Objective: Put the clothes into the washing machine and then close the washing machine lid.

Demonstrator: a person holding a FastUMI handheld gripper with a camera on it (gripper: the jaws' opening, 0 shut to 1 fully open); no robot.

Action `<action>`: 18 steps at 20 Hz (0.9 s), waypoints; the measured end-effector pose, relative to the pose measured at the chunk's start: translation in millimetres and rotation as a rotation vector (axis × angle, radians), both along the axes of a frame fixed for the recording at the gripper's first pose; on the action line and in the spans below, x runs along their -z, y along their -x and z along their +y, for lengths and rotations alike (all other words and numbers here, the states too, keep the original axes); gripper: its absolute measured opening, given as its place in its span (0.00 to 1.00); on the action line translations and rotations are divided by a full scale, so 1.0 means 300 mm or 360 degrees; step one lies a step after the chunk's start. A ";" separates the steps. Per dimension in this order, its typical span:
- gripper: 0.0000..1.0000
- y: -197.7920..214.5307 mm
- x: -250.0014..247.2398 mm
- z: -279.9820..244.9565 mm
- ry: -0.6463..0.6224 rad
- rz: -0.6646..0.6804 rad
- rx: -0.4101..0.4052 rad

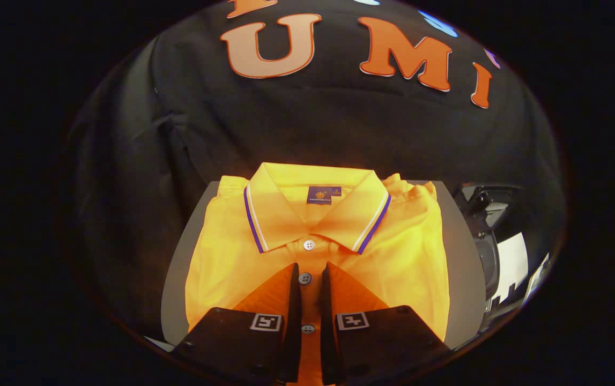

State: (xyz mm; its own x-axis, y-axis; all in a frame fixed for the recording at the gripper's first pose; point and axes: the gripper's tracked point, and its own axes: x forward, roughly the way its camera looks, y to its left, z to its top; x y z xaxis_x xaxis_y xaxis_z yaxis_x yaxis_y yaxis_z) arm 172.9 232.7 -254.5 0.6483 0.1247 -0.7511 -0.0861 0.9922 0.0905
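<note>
A folded yellow-orange polo shirt (404, 257) with a striped collar lies flat on a grey board (460, 268), collar away from me. My gripper (310, 266) hovers low over the shirt's front. Its two fingers stand close together with only a narrow gap. The button placket (305, 278) shows flat and unbunched in that gap. The fingertips (292, 273) reach to just short of the collar's opening. Nothing is pinched between them.
To the right of the board, lower down, stands a dark and white machine part (492, 252), partly hidden, possibly the washing machine. The booth's black cloth wall (307, 123) hangs close behind the shirt and to the left.
</note>
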 end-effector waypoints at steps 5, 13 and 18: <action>0.12 0.012 -0.008 0.001 0.0028 0.0063 -0.0040; 0.11 -0.015 -0.076 -0.025 -0.0100 -0.0162 -0.0086; 0.11 -0.014 -0.216 -0.105 -0.0230 -0.0338 -0.0053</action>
State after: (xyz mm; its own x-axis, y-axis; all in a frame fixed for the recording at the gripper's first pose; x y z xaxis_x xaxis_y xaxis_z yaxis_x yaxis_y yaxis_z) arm 177.2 201.1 -189.8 0.7832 0.2449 -0.5715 -0.1507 0.9665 0.2077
